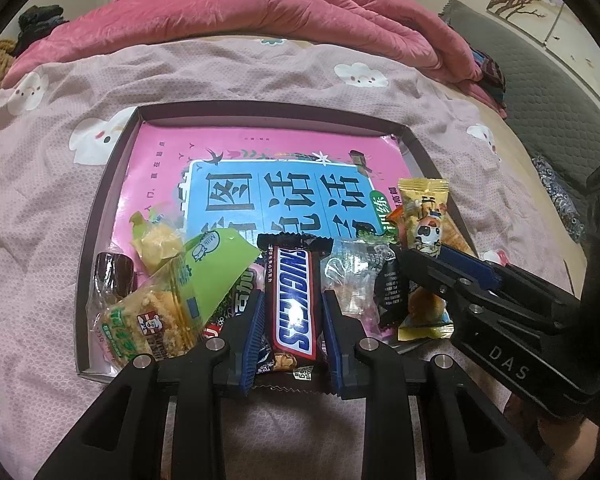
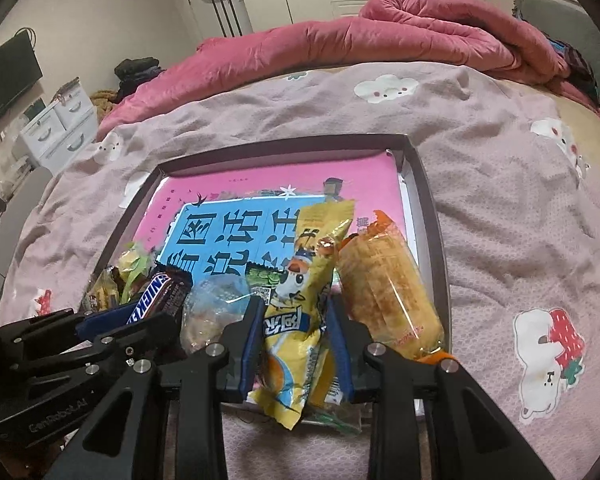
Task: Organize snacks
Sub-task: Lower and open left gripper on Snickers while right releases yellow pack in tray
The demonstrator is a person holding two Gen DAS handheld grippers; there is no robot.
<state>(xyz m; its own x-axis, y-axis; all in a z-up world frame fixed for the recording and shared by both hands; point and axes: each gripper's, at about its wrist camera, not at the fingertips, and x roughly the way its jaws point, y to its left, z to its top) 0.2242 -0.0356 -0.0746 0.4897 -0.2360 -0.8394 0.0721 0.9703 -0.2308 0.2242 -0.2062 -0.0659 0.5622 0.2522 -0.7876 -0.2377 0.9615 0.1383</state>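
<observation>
A shallow dark tray lies on the bed with a pink book inside and several snacks along its near edge. My left gripper is shut on a Snickers bar, which also shows in the right wrist view. My right gripper is shut on a yellow snack packet with a cartoon face; the same packet shows in the left wrist view. An orange-wrapped cake lies just right of it. A green-wrapped rice cracker lies left of the Snickers.
A clear-wrapped candy lies between the two grippers. A brown candy sits at the tray's left corner. The bed sheet surrounds the tray. A pink quilt is bunched at the far side.
</observation>
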